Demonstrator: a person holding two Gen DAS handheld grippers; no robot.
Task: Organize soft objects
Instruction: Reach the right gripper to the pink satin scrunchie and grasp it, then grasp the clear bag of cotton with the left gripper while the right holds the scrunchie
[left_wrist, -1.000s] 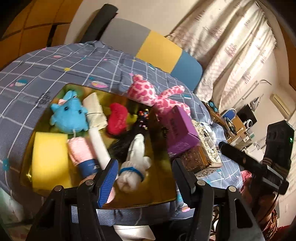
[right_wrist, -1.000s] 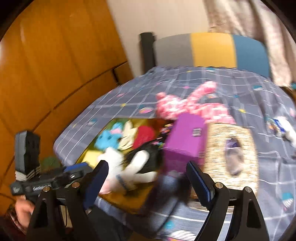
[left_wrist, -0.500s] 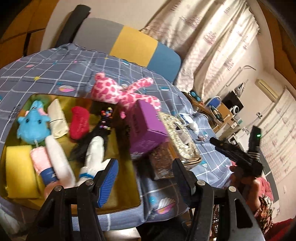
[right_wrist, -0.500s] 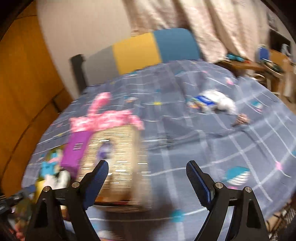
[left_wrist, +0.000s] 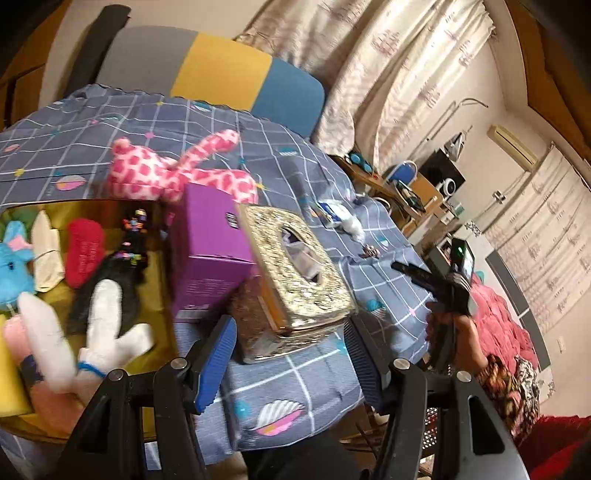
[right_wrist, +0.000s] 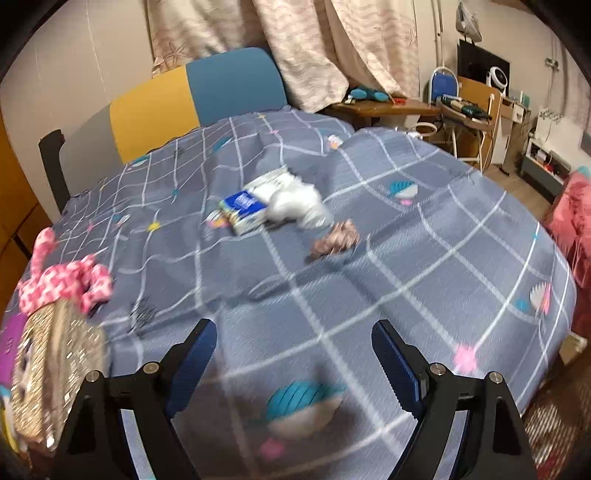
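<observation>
Two grippers, both with jaws spread wide and holding nothing: left gripper (left_wrist: 291, 354) above the gold tray (left_wrist: 155, 295); right gripper (right_wrist: 295, 354) over the checked bedspread (right_wrist: 369, 295). One pink spotted plush (left_wrist: 162, 173), one purple box (left_wrist: 210, 243) and one glittery tissue box (left_wrist: 295, 273) lay beside the tray. One white soft toy (right_wrist: 295, 201) and one scrunchie (right_wrist: 334, 242) lay apart on the bedspread.

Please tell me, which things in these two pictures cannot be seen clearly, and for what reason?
- Yellow sponge, left wrist view: cut off by the left edge.
- Small things on the blanket, right wrist view: white item and brownish item are smeared by motion blur; what they are is unclear.
- Purple box, right wrist view: mostly hidden behind the tissue box and the edge.
- Desk items, left wrist view: too small.
</observation>
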